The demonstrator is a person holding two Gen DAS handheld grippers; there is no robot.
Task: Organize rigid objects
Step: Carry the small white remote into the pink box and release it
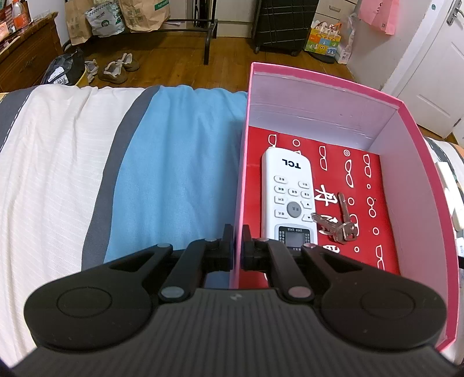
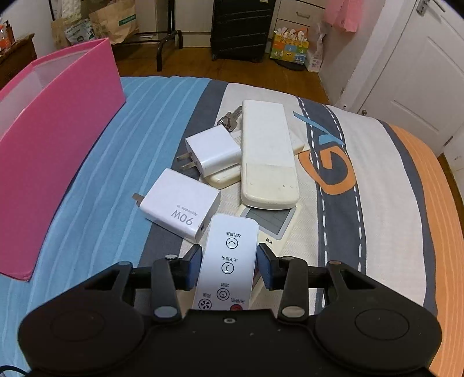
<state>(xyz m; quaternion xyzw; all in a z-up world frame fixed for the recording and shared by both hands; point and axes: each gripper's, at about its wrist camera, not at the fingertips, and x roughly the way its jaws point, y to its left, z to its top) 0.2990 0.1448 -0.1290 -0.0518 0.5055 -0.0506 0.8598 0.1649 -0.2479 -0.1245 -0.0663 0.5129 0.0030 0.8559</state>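
A pink box (image 1: 429,174) with a red patterned floor stands on the bed; it also shows in the right wrist view (image 2: 58,139). Inside lie a white TCL remote (image 1: 287,191) and a bunch of keys (image 1: 339,223). My left gripper (image 1: 237,243) is shut on the box's left wall. My right gripper (image 2: 229,264) is open, its fingers either side of a slim white fan remote (image 2: 229,258). Beyond lie a 90W charger (image 2: 179,206), a smaller white charger (image 2: 211,150), a cream remote face down (image 2: 269,156), a display remote under it (image 2: 269,226) and more keys (image 2: 230,119).
The bed has a blue, grey, white and orange striped cover (image 2: 391,179). Beyond its far edge is a wooden floor with shoes (image 1: 116,68), paper bags (image 1: 145,14), a black suitcase (image 2: 240,29) and a white door (image 2: 420,72).
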